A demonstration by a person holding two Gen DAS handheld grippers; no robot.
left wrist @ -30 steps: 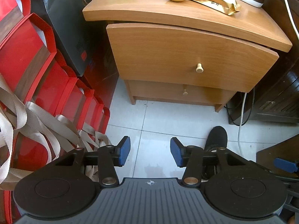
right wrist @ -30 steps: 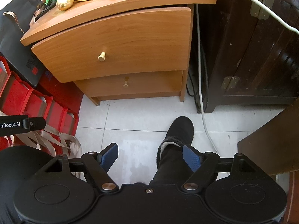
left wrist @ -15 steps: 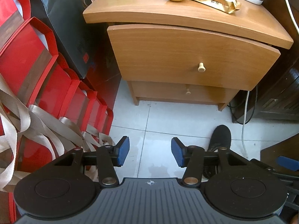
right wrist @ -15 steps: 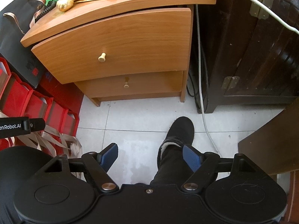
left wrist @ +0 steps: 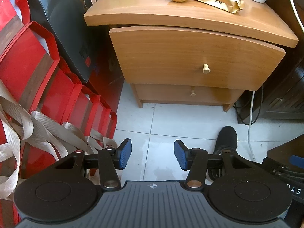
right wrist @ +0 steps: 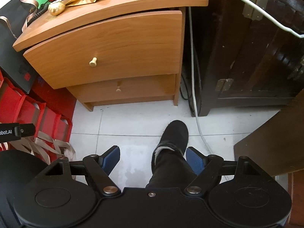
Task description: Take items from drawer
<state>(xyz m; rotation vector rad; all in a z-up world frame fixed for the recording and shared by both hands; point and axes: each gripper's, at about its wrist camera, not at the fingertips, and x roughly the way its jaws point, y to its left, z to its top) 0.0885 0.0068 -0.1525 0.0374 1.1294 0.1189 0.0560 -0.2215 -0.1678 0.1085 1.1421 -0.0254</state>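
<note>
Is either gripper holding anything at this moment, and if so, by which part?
Nothing is held. The left gripper and right gripper both stand open over the white tiled floor, short of the wooden nightstand's upper drawer.

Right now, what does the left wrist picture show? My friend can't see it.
A wooden nightstand stands ahead on a white tiled floor, its two drawers shut, top drawer over bottom drawer. The left gripper hangs open and empty above the floor. Red bags line the left.
</note>
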